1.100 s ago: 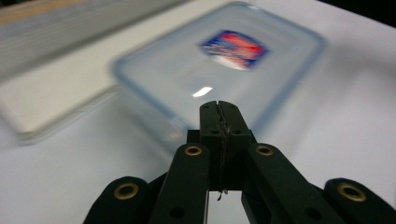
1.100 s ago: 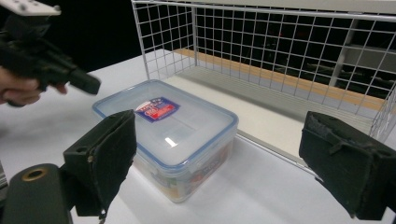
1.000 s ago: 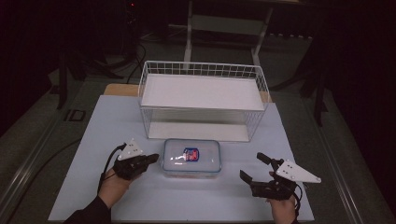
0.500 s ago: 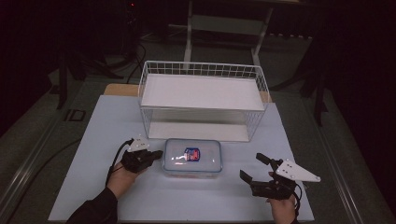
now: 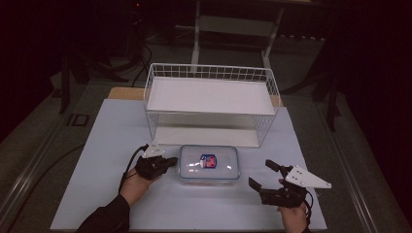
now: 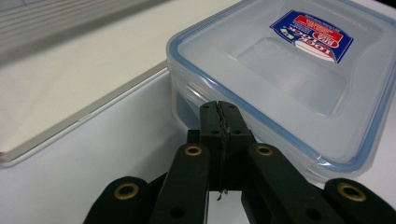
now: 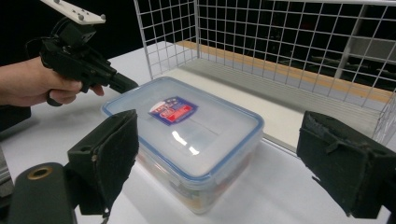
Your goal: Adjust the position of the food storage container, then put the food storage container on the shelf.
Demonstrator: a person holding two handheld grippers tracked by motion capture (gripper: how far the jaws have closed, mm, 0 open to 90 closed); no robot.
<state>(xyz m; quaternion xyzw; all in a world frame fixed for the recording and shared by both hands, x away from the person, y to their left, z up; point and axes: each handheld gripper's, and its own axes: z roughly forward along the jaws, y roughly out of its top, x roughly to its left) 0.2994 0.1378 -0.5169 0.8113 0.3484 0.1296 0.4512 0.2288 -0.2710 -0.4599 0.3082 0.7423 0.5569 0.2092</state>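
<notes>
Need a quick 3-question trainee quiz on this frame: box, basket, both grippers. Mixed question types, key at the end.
1. True or false: the left gripper has its jaws shut, with its tip at the side of the clear lidded box.
2. The right gripper is: A) shut on the box, B) open and apart from the box, C) inside the wire basket.
3. What marks the middle of the box lid?

Key: 1 true. 2 B. 3 a blue and red label.
</notes>
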